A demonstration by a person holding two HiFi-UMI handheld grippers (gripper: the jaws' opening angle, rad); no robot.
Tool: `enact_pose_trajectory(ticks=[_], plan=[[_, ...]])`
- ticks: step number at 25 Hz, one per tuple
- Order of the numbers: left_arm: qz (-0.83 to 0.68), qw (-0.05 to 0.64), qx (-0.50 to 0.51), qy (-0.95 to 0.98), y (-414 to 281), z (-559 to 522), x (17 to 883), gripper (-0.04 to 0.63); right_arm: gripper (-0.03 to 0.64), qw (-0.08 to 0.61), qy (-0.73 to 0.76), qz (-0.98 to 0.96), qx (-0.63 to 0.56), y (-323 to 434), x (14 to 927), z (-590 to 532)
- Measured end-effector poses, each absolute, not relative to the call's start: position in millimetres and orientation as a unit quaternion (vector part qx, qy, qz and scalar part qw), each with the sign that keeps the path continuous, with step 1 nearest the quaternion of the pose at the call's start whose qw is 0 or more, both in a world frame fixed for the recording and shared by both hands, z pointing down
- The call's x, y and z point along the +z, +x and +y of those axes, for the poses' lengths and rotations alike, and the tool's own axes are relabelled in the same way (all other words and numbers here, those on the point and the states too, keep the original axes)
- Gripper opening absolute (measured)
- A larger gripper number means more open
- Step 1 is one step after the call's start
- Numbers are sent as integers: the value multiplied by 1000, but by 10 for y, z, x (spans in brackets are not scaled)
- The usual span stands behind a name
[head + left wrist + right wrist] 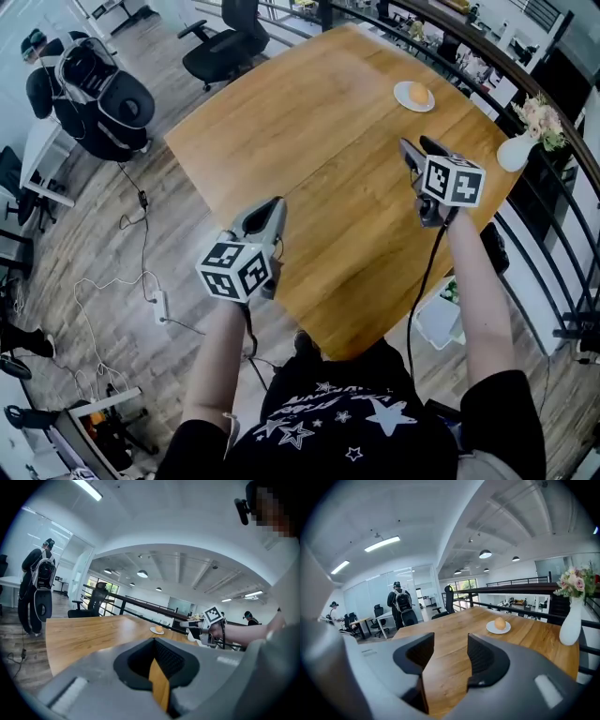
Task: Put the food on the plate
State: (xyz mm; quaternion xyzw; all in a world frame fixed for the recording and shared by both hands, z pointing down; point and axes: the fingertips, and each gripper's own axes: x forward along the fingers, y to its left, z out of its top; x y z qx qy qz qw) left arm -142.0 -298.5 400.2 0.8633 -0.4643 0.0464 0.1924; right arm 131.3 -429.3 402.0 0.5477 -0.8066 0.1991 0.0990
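Fingers [487,660] of the right gripper [449,656] stand partly apart over bare counter [454,620], holding nothing. On the left gripper [157,667] the fingers [180,660] are closed together, empty. A round orange-brown piece of food [500,623] sits on the small white plate [490,629] toward the counter's far edge, well ahead of both grippers. A white vase [571,625] of flowers stands nearby and a black railing [511,589] runs behind.

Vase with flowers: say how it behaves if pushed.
The vase looks tall with flowers up top, so probably tips easily. Its smooth white surface suggests slippery and breakable. It stands near the table edge: a fall seems possible.
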Motion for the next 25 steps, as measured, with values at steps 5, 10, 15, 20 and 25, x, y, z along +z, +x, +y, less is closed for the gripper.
enact_pose_trajectory(ticks=[5,10,15,20,25], plan=[[-447,187,42,874,-1525,-2732,3962,2,195,94,566,-792,211,1150,4157,-3755],[-424,197,41,883,-1650,-2460,4107,2,159,91,571,-785,224,865,4378,-3234],[-394,204,47,895,-1963,-2075,4330,2,34,86,591,-766,237,483,4606,-2555],[-382,212,41,898,-2026,-1841,4373,2,2,74,597,-758,253,376,4644,-2064],[-376,195,38,905,-1931,-1502,4220,2,2,58,596,-760,253,412,4528,-1689]])
